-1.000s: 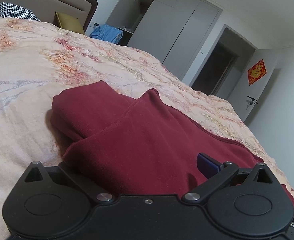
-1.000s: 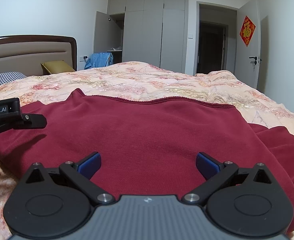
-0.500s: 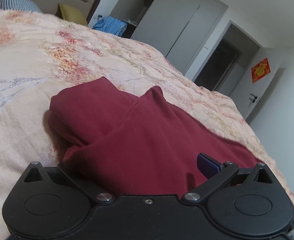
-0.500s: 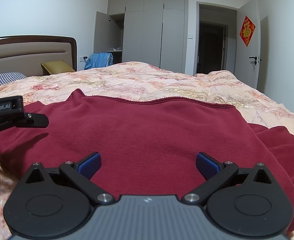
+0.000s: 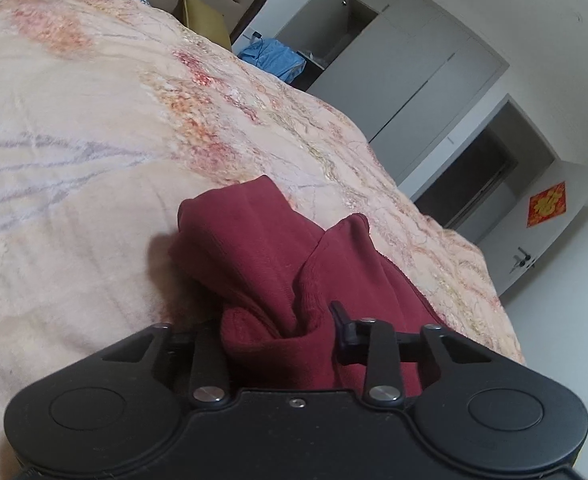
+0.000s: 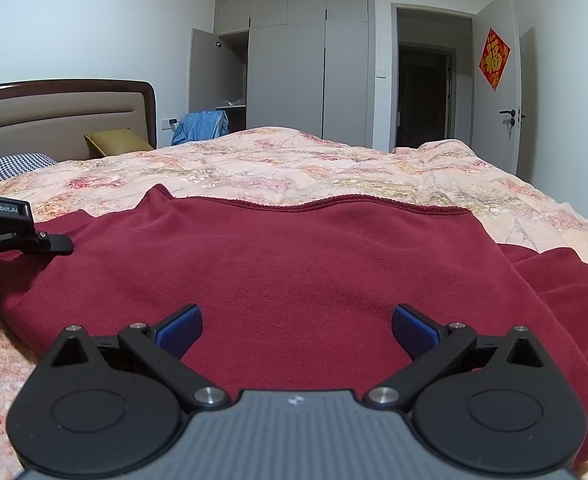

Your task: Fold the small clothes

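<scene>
The room has white walls (image 6: pixel 73 28), a grey built-in wardrobe (image 6: pixel 306 64) with one door open, and a dark doorway (image 6: pixel 424 92) beside a white door (image 6: pixel 522 100) bearing a red square decoration (image 6: pixel 494 58).

The work surface is a bed covered by a peach floral quilt (image 6: pixel 294 160). A padded headboard (image 6: pixel 53 112) stands at its far left, with a mustard cushion (image 6: pixel 117 141) and a houndstooth pillow (image 6: pixel 15 165) against it. A blue garment (image 6: pixel 201 125) hangs beyond the bed, near the wardrobe.

The dark red garment (image 6: pixel 294 264) lies spread on the quilt directly in front of me, its ribbed hem toward the far side.

My left gripper (image 5: pixel 289 328) is closing on a bunched fold at the garment's left edge; cloth fills the gap between its jaws. The near finger is hidden by the fabric.

My right gripper (image 6: pixel 296 330) stands wide open just above the garment, its blue pads (image 6: pixel 181 326) well apart, holding nothing.
</scene>
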{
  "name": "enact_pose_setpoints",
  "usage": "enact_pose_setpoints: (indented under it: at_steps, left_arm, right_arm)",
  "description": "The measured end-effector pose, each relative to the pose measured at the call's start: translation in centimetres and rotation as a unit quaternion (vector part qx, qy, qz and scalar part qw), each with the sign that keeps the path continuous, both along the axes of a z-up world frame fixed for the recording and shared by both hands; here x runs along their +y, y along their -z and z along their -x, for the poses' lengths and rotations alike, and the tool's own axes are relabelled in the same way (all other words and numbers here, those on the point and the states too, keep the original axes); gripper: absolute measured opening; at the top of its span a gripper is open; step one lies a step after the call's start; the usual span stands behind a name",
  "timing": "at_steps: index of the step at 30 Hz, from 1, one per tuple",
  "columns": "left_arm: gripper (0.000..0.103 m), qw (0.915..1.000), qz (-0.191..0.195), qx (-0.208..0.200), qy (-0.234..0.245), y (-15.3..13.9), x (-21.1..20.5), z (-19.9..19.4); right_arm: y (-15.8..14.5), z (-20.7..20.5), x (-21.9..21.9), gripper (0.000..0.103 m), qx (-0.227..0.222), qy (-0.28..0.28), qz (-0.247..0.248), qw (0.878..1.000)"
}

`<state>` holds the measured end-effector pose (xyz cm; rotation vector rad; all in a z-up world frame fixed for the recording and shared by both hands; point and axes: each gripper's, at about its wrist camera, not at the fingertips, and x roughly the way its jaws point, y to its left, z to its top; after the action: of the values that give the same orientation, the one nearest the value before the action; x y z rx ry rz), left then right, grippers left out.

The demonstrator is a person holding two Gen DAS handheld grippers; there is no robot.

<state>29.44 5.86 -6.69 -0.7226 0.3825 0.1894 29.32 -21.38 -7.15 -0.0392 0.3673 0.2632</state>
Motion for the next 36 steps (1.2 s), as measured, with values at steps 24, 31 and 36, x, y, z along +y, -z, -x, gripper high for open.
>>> enact_pose_setpoints:
  at_steps: [24, 31, 36]
  left_arm:
    - [0.014, 0.8858, -0.286, -0.072, 0.358, -11.2, -27.3, -4.1]
    - [0.021, 0.8734, -0.265, -0.006, 0.408, -7.2, -29.7, -4.1]
    - [0.049, 0.8804, -0.192, 0.005, 0.433, -7.0, -27.2, -3.8]
  right_arm:
    - [-2.3, 11.4, -12.6, 0.103, -0.008, 0.07, -0.009, 0.997]
    - [-1.3, 14.3, -15.3, 0.103, -0.014, 0.097, -0.04, 0.994]
    - [-0.9, 15.2, -16.6, 0.103, -0.029, 0.127, -0.066, 0.989]
